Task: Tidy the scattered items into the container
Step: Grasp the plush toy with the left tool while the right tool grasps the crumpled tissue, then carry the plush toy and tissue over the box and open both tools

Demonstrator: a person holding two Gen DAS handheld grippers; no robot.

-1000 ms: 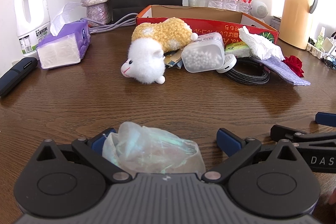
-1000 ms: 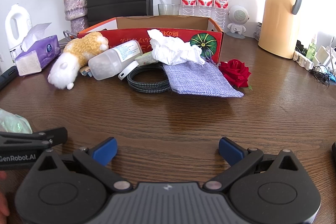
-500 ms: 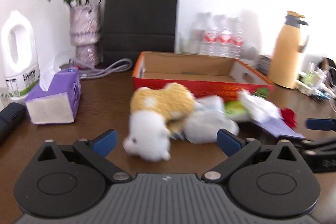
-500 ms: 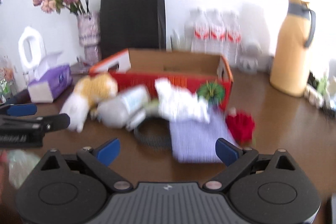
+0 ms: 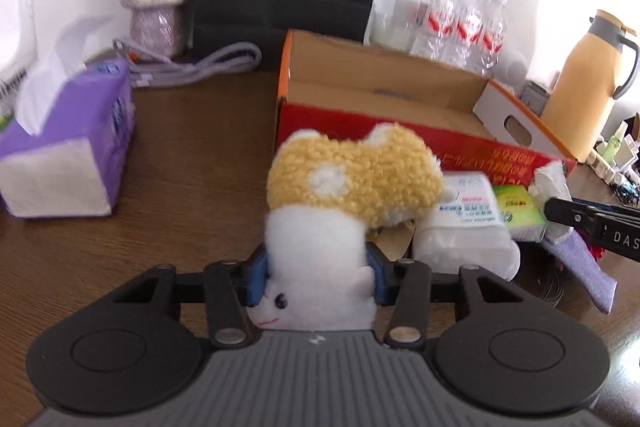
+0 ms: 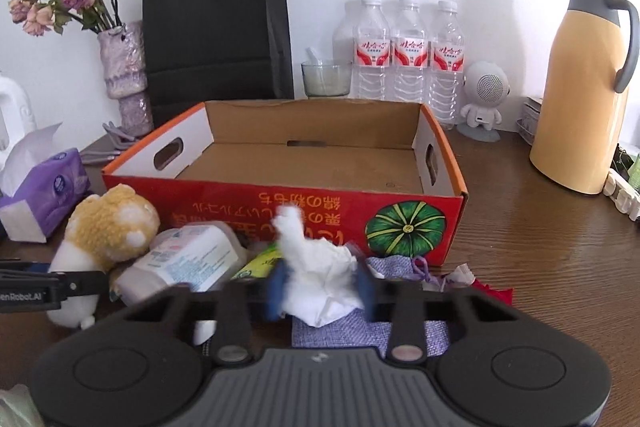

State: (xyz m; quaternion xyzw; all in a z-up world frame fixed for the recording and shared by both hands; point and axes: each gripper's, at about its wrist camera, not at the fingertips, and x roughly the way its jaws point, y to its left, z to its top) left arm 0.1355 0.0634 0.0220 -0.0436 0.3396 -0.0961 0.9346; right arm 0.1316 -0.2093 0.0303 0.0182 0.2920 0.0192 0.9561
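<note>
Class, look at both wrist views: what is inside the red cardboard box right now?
Nothing shows inside the red cardboard box: its brown floor looks bare in the right wrist view. The strip just behind its front wall is hidden. The plush toy and crumpled tissue are outside, in front of it.

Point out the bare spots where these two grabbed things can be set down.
The cardboard box floor is bare from wall to wall. Bare wood also lies between the tissue pack and the plush toy, and between the box and the thermos. Along the box's front wall, the plush, wipes pack, crumpled tissue and cloth pouch crowd together.
</note>
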